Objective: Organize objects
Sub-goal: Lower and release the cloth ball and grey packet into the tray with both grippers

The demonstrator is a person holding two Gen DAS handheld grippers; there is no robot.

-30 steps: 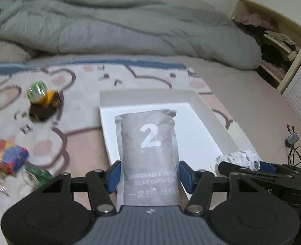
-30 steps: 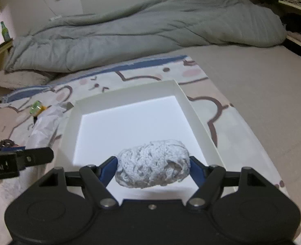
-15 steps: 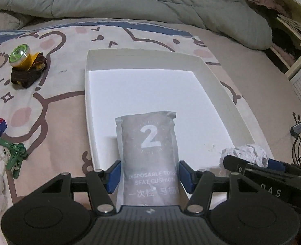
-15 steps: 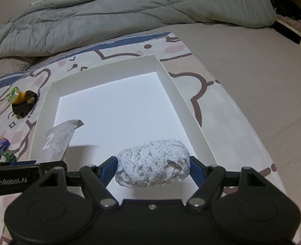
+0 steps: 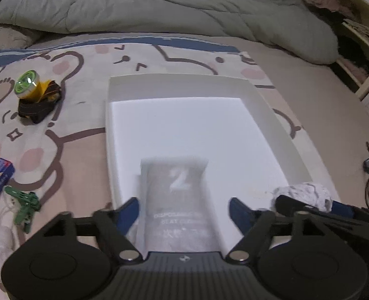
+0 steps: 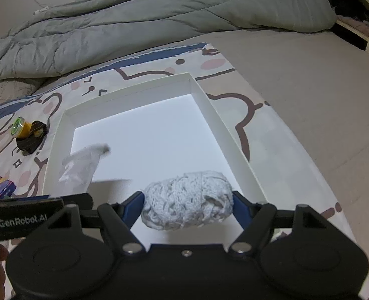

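Your left gripper is opening its jaws, and the blurred grey foil pouch marked "2" between them is sitting over the near left of the shallow white cardboard tray. Your right gripper is clamping the white crocheted bundle above the tray's near right edge.

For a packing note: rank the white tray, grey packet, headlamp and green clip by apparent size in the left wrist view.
1. white tray
2. grey packet, blurred and nearest the camera, so it looks enlarged
3. headlamp
4. green clip, close to the headlamp; their order is unsure
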